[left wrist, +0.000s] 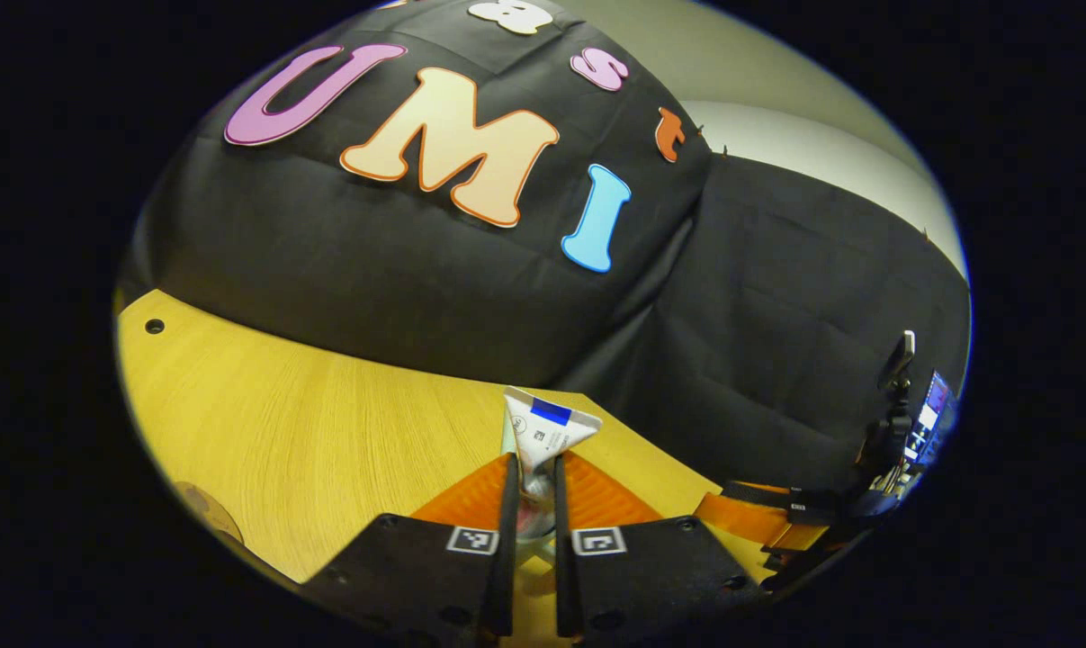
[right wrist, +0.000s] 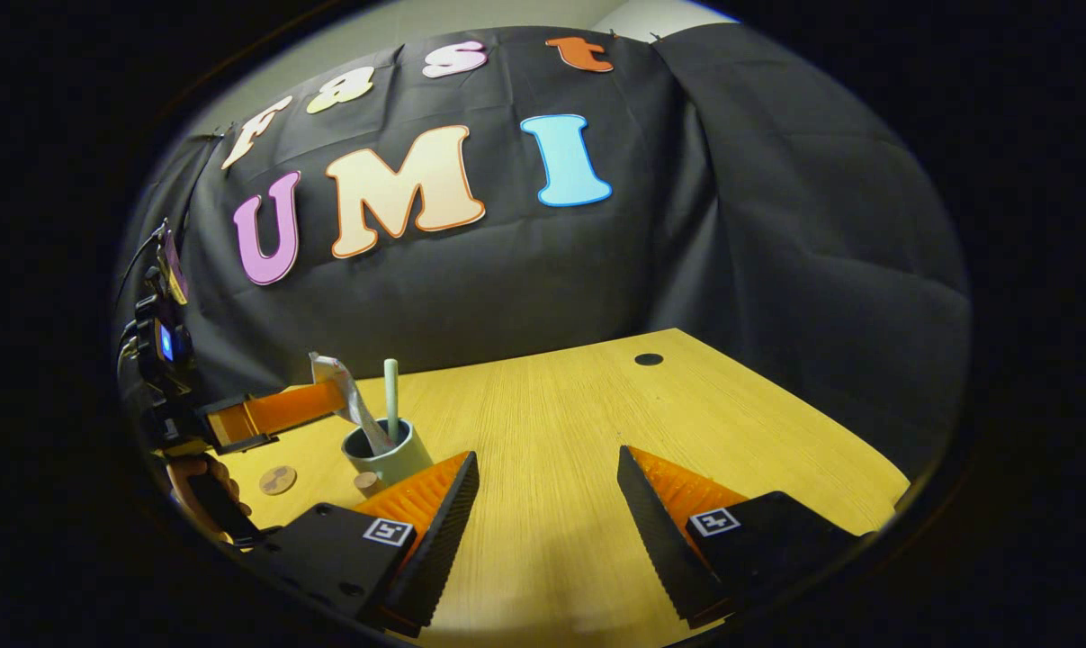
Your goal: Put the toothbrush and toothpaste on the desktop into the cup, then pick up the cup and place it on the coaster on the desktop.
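Two of the three items are at the cup [right wrist: 388,457] now: the toothbrush [right wrist: 390,396] stands upright inside it, and the tube [left wrist: 543,436] hangs with its lower end dipping into the cup's mouth. In the left gripper view our left gripper [left wrist: 534,504] has its fingers drawn close together on the tube's lower body, crimped end pointing up. In the right gripper view that gripper [right wrist: 313,400] reaches in from beside the cup and holds the tube tilted, leaning away from the toothbrush. Our right gripper [right wrist: 547,490] hangs over the desk [right wrist: 596,405] just beside the cup, fingers spread wide and holding nothing.

The step in hand, as we judge it, is dropping the tube. To do it well we should ease the tube a little deeper, so that its cap end is well below the rim, then part the fingers slowly and lift straight up, so that the tube settles against the cup's wall rather than tipping out. The toothbrush is close, so we must not nudge it. How far the tube's cap end is from the cup's bottom we cannot tell; the cup's inside is dark.

The coaster [right wrist: 277,480] seems to be the round disc on the desk near the cup, on the left gripper's side. A smaller round piece [right wrist: 365,483] lies just beside the cup's foot; we should mind it when lifting.
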